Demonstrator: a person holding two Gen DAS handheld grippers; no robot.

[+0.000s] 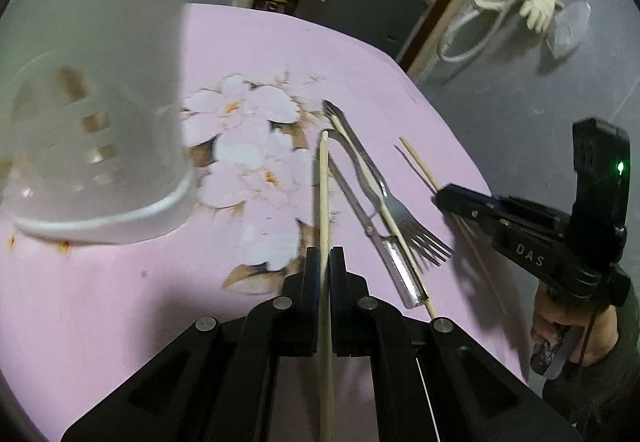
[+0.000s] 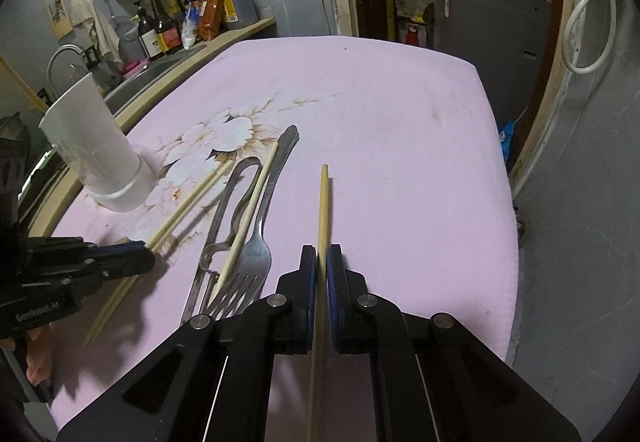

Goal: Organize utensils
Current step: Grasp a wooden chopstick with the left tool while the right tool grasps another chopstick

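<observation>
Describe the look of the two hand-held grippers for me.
Both are matte black plastic with silver pivot pins and blue finger pads. The right hand-held gripper carries white "DAS" lettering and a green light on its rear housing. The left hand-held gripper shows white "GenRobot.AI" lettering. Bare hands, no visible sleeves.

A bench under a pink flowered cloth carries a fork, a peeler and a chopstick heaped left of the right gripper; a white holder stands further left
</observation>
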